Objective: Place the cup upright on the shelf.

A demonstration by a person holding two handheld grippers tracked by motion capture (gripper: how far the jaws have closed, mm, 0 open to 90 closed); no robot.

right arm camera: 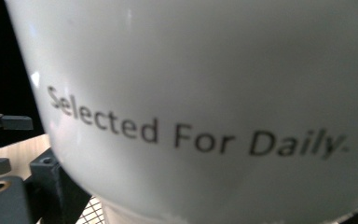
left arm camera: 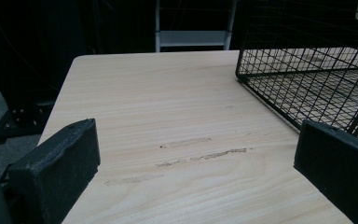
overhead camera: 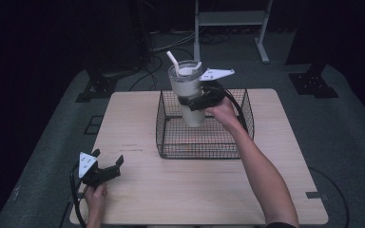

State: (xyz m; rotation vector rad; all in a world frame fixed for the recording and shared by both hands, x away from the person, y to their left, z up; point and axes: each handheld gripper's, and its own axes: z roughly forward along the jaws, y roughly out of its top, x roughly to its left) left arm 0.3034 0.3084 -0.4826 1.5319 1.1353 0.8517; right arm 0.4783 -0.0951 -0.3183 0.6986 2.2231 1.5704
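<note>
the right gripper is closed around the body of a white tumbler, jaws clamped on its mid-section. the tumbler hangs clear above the wire basket, over its rear half, with its narrow base at about rim height. in the right gripper view the printed wall of the tumbler sits hard against the camera. the left gripper rests low on the table near the front left corner, jaws spread wide and holding nothing.

step in hand, as judged: transfer of the tumbler between basket and table; the direction cannot be told. the next move calls for a steady, level carry clear of the basket rim.

long axis: near upright, mouth up, leaning slightly. the straw points up and to the left.
</note>
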